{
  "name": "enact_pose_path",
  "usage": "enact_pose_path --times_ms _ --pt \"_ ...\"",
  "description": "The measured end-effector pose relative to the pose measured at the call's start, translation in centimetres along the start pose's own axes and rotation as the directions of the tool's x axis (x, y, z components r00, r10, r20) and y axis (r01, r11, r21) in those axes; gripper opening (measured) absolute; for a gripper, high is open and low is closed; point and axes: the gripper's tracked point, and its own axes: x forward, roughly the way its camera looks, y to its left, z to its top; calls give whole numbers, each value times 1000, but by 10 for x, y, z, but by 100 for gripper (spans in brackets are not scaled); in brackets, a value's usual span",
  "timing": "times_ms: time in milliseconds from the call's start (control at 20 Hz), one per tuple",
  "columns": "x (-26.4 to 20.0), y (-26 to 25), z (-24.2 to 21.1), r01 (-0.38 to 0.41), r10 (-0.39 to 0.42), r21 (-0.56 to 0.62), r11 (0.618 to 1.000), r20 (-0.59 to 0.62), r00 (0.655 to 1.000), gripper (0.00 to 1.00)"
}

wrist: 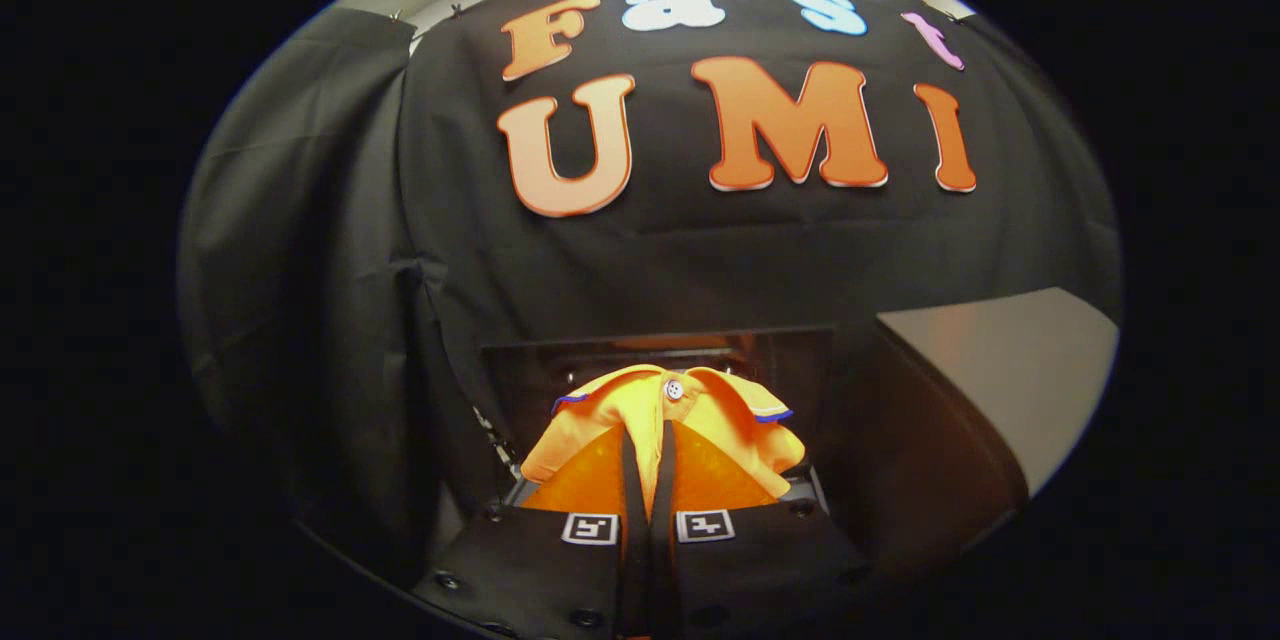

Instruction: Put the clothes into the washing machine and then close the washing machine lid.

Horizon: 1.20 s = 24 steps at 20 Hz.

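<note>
Your gripper (648,480) is pinched narrow on the orange shirt (665,420), which hangs bunched just ahead. It looks soft and light, likely to droop; hold the gathered fold firmly.

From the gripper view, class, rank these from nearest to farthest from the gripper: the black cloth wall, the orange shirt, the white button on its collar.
1. Orange shirt: pinched between the fingers of the gripper, which is shut on it.
2. White button: on the collar, just beyond the fingertips.
3. Black cloth wall: well behind the shirt, farthest.
</note>
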Motion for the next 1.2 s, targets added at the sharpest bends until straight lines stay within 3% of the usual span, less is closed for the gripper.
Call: enact_pose_path --times_ms 400,650,950,1200 --pt "64 -7 -108 42 -38 16 999 -226 973 8" --pt "100 -11 -147 53 -50 3 999 -311 949 8" --pt "126 -1 -206 52 -29 39 998 -446 895 8" --pt "124 -3 -248 68 -27 50 996 -567 824 8"
